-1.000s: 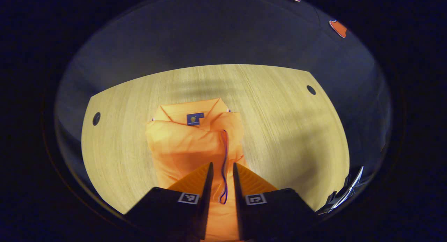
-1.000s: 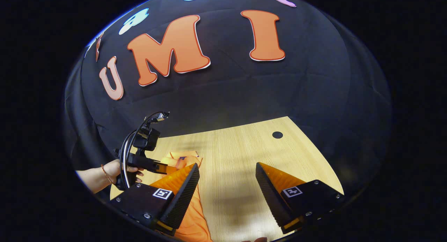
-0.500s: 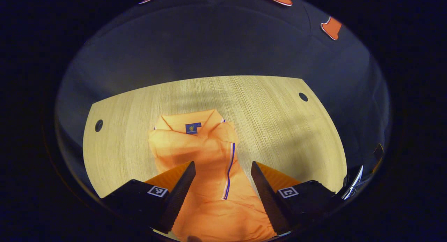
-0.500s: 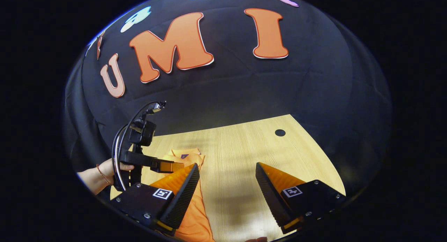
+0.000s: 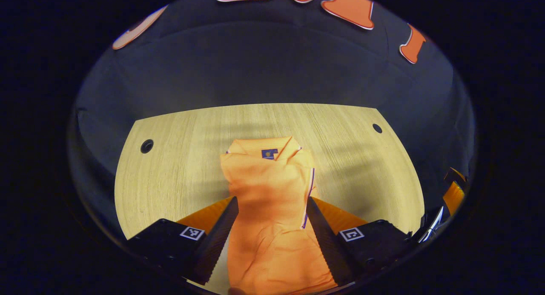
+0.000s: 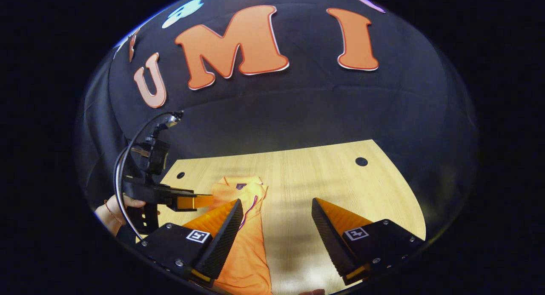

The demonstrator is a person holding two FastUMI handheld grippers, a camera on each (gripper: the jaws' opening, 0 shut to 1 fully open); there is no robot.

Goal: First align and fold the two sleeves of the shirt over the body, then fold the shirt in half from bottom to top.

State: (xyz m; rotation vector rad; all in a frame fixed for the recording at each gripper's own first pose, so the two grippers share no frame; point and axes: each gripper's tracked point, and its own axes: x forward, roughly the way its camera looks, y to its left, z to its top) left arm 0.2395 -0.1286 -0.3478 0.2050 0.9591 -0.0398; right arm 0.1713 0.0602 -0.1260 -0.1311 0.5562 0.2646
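An orange shirt (image 5: 268, 188) lies on the wooden table (image 5: 179, 158), collar at the far end, both sleeves folded over the body into a narrow strip; a dark-edged sleeve hem runs down its right side. My left gripper (image 5: 271, 210) hangs open above the shirt's middle, nothing between its fingers. In the right gripper view the shirt (image 6: 249, 239) lies at lower left, and my right gripper (image 6: 276, 212) stands open over bare wood just right of it. The left gripper (image 6: 187, 200), held by a hand (image 6: 113, 207), hovers to the shirt's left there.
The table (image 6: 332, 176) has round cable holes near its far corners (image 5: 147, 146) (image 5: 377, 128) (image 6: 361, 161). The booth's black cloth wall rises right behind the far edge. Part of the right gripper (image 5: 447, 201) shows at the right edge of the left gripper view.
My left gripper opened, letting go of the sleeve, which now lies flat on the body. It then drew back and up. The right gripper stayed open and lifted slightly.
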